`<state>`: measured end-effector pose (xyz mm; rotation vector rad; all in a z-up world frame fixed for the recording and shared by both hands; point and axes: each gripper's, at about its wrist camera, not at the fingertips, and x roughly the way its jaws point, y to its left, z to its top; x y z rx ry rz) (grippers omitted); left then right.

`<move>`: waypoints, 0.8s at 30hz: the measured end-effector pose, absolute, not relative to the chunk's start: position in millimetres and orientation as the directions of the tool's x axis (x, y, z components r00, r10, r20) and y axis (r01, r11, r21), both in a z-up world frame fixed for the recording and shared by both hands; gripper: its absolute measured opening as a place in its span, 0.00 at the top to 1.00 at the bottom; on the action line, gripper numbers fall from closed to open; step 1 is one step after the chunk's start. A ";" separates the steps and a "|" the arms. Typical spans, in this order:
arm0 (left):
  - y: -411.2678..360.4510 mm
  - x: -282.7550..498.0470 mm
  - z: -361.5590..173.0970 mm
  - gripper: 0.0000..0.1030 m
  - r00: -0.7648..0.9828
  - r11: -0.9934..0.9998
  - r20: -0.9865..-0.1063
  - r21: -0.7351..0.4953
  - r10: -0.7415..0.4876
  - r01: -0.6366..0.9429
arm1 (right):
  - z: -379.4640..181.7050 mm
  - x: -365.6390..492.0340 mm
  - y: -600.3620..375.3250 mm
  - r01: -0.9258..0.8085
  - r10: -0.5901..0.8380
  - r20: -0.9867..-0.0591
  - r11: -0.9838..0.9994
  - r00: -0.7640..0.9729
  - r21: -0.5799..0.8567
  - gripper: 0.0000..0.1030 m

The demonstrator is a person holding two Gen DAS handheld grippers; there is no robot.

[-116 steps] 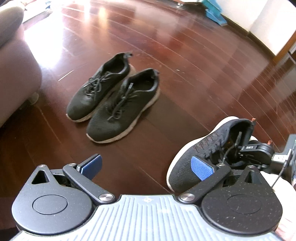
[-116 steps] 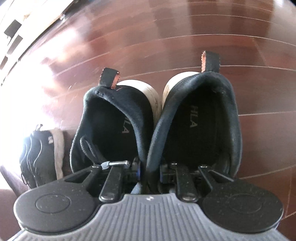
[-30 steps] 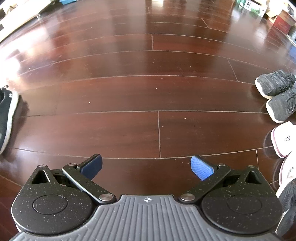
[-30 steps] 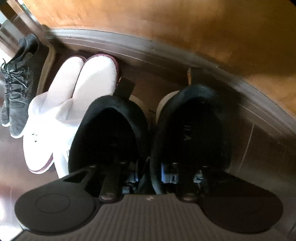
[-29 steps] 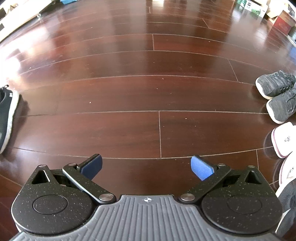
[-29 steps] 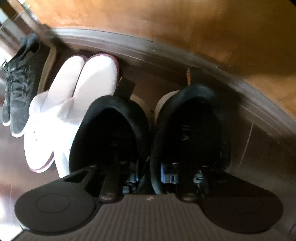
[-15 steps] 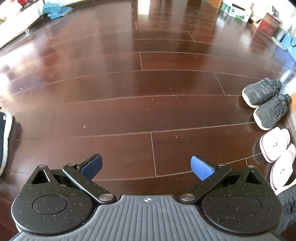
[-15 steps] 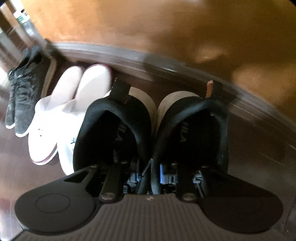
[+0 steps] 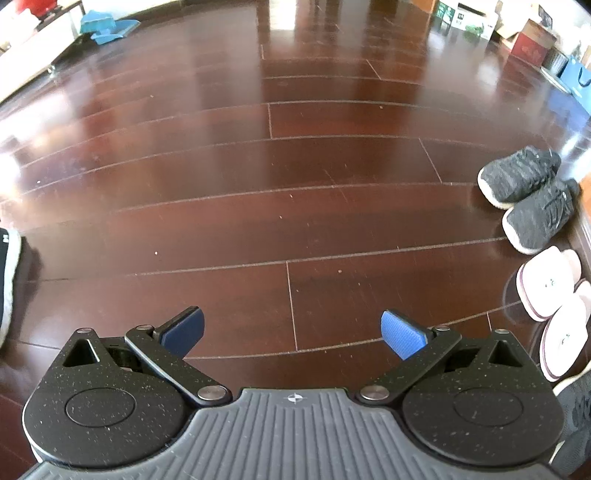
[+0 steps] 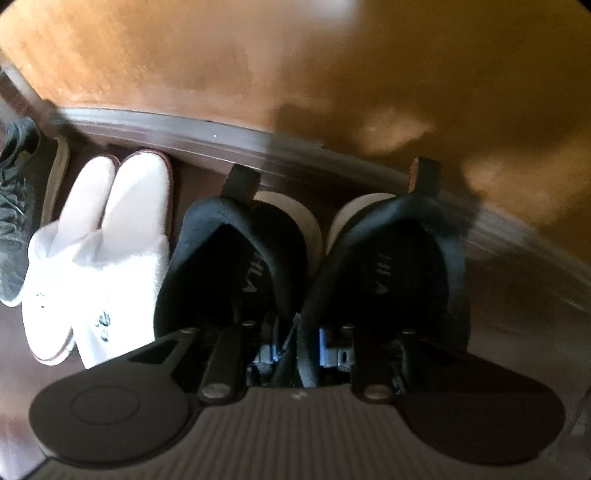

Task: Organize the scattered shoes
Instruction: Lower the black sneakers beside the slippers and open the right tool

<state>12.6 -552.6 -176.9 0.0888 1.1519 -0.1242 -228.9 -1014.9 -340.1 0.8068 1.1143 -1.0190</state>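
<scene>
Right gripper [image 10: 297,354] is clamped on the adjoining inner collars of the pair of black sneakers [image 10: 314,266], one finger inside each shoe opening, blue pads just visible between the collars. Both sneakers point heel-first toward the dark baseboard [image 10: 207,138] at the foot of the orange-brown wall [image 10: 295,66], heel tabs close to or touching it; contact cannot be confirmed because the view is blurred. Just beside the left sneaker lies a pair of white slippers [image 10: 99,236], and beyond those, at the frame edge, a grey sneaker [image 10: 14,206]. Left gripper [image 9: 293,334] is held low and level over the dark wood floor [image 9: 280,177], its blue-padded fingers [image 9: 400,338] spread wide with nothing between them. In that view the grey sneaker pair [image 9: 528,192] and the white slippers stand in a row along the right edge, and part of a black shoe [image 9: 7,273] shows at the far left. Compared with half a second ago, the right wrist view sits slightly nearer the wall, with the heel tabs closer to the baseboard; the left gripper view has tilted up, revealing boxes [image 9: 517,33] at the far side of the room, and the grey pair appears farther from the frame edge.
</scene>
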 end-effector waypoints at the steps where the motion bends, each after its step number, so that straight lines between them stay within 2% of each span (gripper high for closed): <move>1: -555.3 11.1 -179.5 0.00 0.395 0.990 -0.917 0.004 -0.053 0.143 | -342.6 -227.3 -1015.8 0.937 -0.233 -0.966 0.347 0.115 0.027 0.80; 19: -556.1 5.9 -192.3 0.00 0.382 0.991 -0.922 -0.010 -0.062 0.136 | -356.6 -222.5 -1017.2 0.986 -0.248 -0.961 0.141 0.121 0.087 0.79; 22: -548.4 6.4 -187.1 0.00 0.387 0.992 -0.920 -0.013 -0.061 0.126 | -355.5 -216.2 -1016.0 0.986 -0.253 -0.963 0.157 0.092 0.053 0.75; 23: -545.6 7.1 -185.5 0.00 0.389 0.992 -0.919 -0.012 -0.059 0.122 | -354.9 -216.2 -1015.5 0.987 -0.254 -0.963 0.155 0.088 0.049 0.71; 24: -541.0 8.1 -183.4 0.00 0.392 0.993 -0.918 -0.012 -0.057 0.115 | -352.9 -214.2 -1014.5 0.988 -0.261 -0.963 0.152 0.075 0.036 0.59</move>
